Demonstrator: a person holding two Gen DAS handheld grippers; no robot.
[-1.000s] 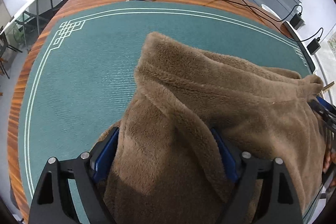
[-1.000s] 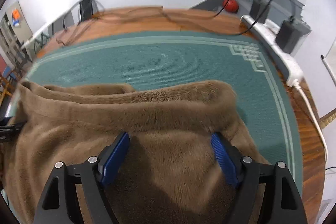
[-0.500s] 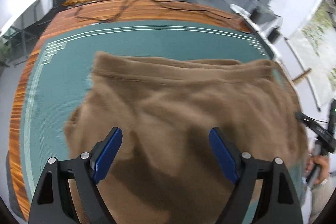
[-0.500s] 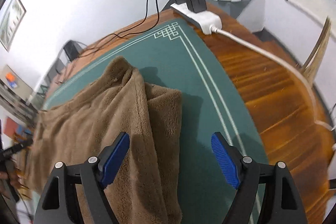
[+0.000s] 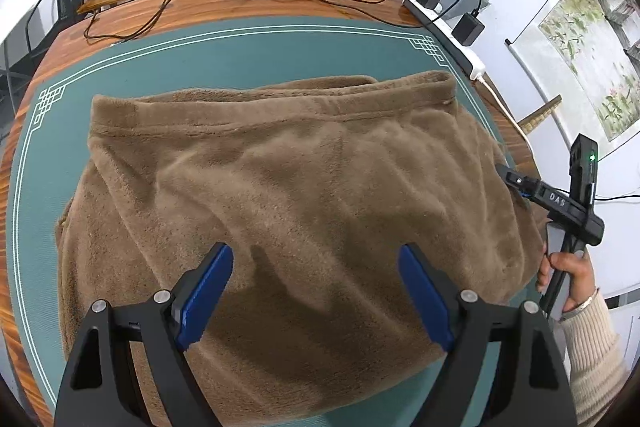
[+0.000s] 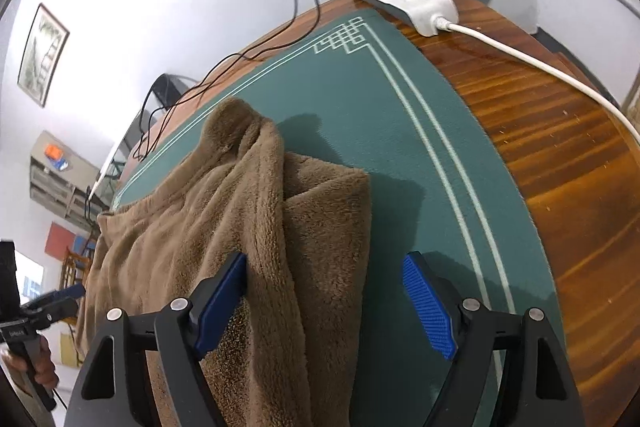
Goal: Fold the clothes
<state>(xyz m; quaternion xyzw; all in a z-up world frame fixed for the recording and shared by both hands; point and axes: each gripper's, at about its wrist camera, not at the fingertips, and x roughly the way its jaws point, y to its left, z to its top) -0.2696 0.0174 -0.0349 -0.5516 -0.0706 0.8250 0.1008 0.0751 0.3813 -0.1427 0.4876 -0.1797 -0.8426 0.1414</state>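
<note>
Both grippers let go of the fleece (image 5: 288, 195); it's flat on the mat (image 5: 224, 55) now. Left gripper (image 5: 316, 297) and right gripper (image 6: 324, 305) hover wide open, holding nothing.

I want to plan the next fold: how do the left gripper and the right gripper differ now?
The left gripper hovers over the middle of the brown garment; the right gripper straddles its side edge. Only fleece lies under the left gripper; the green mat shows under the right gripper too. Both are open and hold nothing.
</note>
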